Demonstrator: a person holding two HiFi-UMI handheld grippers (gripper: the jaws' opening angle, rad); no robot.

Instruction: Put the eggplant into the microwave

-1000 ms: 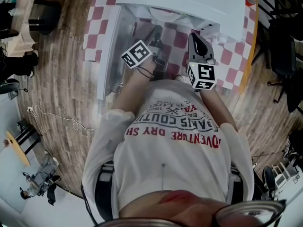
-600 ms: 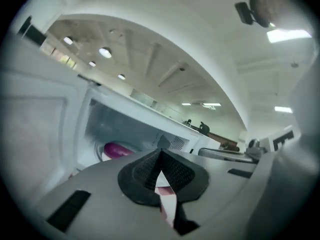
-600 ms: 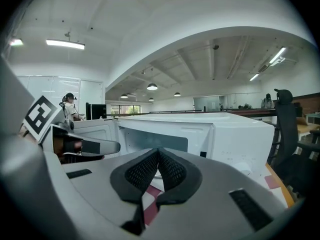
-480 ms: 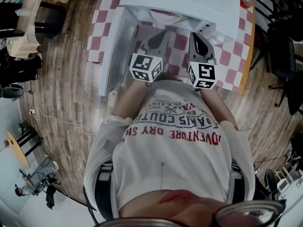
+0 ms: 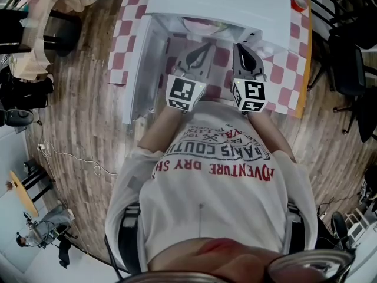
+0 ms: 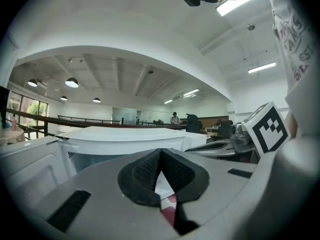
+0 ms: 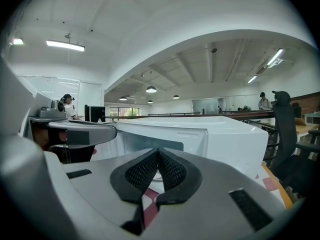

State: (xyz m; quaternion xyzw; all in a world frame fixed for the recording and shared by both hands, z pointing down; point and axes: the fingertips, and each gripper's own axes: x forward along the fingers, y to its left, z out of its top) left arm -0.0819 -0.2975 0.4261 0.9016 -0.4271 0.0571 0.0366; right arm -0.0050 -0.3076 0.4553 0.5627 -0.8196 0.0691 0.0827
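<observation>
microwave [image 5: 235,2]: white, boxy, upright on the red-and-white checked table [image 5: 283,69], which we find it spans widely. door [image 5: 136,69] swung open toward the table's left edge.

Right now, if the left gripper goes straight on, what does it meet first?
Probably the white microwave: the left gripper, shut and empty, aims at its open front. Whether it enters the cavity or clips the frame is unclear.

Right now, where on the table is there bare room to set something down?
Bare checkered cloth lies right of the microwave, up to the table's orange edge. A narrow strip shows left of the open door. Before the opening it is crowded: the left gripper and right gripper sit side by side.
</observation>
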